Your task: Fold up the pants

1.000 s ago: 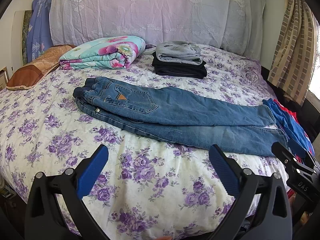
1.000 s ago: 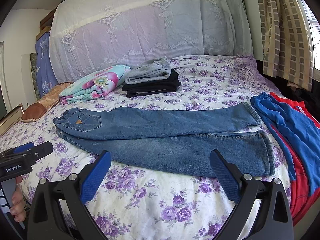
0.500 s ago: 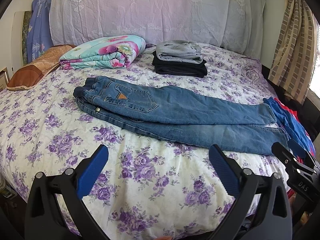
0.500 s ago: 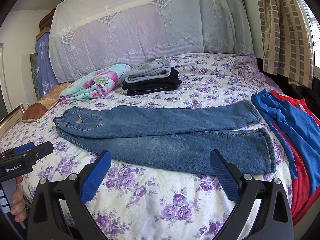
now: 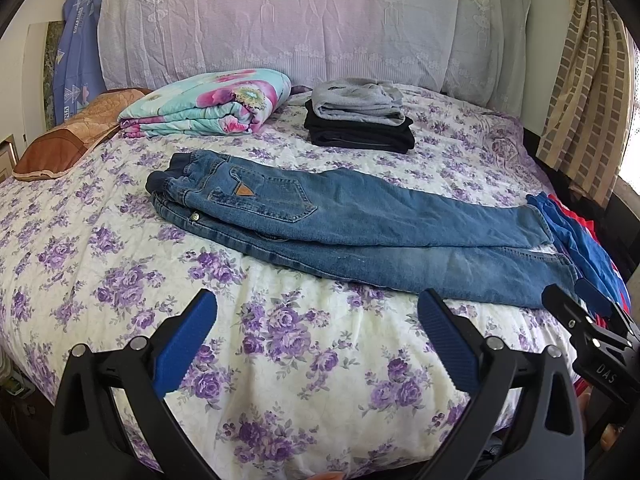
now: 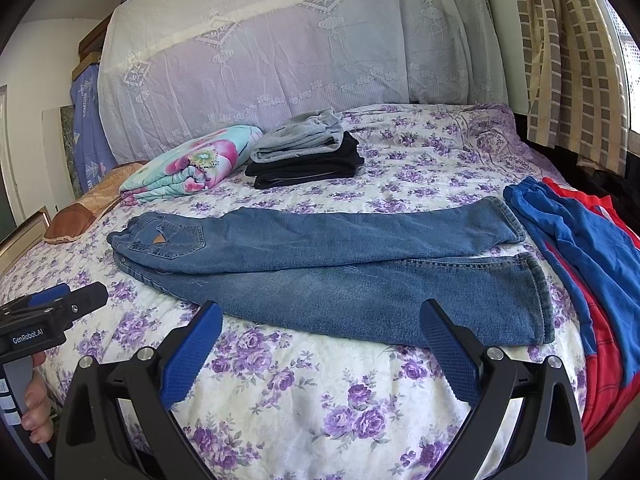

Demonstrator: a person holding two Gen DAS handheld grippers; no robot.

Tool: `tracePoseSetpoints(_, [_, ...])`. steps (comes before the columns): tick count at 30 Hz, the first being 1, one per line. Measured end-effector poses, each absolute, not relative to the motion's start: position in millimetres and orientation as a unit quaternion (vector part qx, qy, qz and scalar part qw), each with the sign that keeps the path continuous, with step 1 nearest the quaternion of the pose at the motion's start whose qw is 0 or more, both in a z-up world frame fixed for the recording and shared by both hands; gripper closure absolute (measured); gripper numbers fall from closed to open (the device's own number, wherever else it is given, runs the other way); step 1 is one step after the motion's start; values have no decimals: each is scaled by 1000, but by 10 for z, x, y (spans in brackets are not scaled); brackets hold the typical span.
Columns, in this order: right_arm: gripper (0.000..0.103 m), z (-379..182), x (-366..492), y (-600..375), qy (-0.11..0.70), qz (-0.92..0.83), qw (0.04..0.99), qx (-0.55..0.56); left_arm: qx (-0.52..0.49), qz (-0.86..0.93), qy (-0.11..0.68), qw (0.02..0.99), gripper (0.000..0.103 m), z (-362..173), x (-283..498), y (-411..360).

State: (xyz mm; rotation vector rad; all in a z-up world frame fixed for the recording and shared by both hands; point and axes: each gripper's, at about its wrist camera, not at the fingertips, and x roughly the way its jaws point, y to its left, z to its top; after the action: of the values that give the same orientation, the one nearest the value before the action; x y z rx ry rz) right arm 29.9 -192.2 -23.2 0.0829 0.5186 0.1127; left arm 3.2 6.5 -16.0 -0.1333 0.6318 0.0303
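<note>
A pair of blue jeans (image 5: pixel 352 232) lies flat across the flowered bed, one leg folded over the other, waistband to the left and cuffs to the right; it also shows in the right wrist view (image 6: pixel 340 268). My left gripper (image 5: pixel 318 312) is open and empty, held above the bedspread just in front of the jeans' near edge. My right gripper (image 6: pixel 320 320) is open and empty, with its fingertips over the near edge of the lower leg, close to the cuff end. Each gripper shows at the edge of the other's view.
A folded flowery quilt (image 5: pixel 208 106) and a stack of folded grey and black clothes (image 5: pixel 360 116) lie at the back of the bed (image 5: pixel 100 264). Blue and red garments (image 6: pixel 592 256) lie at the right. A brown pillow (image 5: pixel 68 140) sits far left. Curtains hang at the right.
Both grippers have moved slightly forward toward the jeans. Both stay open, and the jeans have not moved.
</note>
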Motion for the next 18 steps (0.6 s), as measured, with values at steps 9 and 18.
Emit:
tracePoseSetpoints(9, [4,-227,305,-1932,257,56,964,43,-65,15,311,948,5,-164,30,70])
tracePoseSetpoints(18, [4,-222,309,-1924,261,56,963,44,-64,14,315,947,5,-171,35,55])
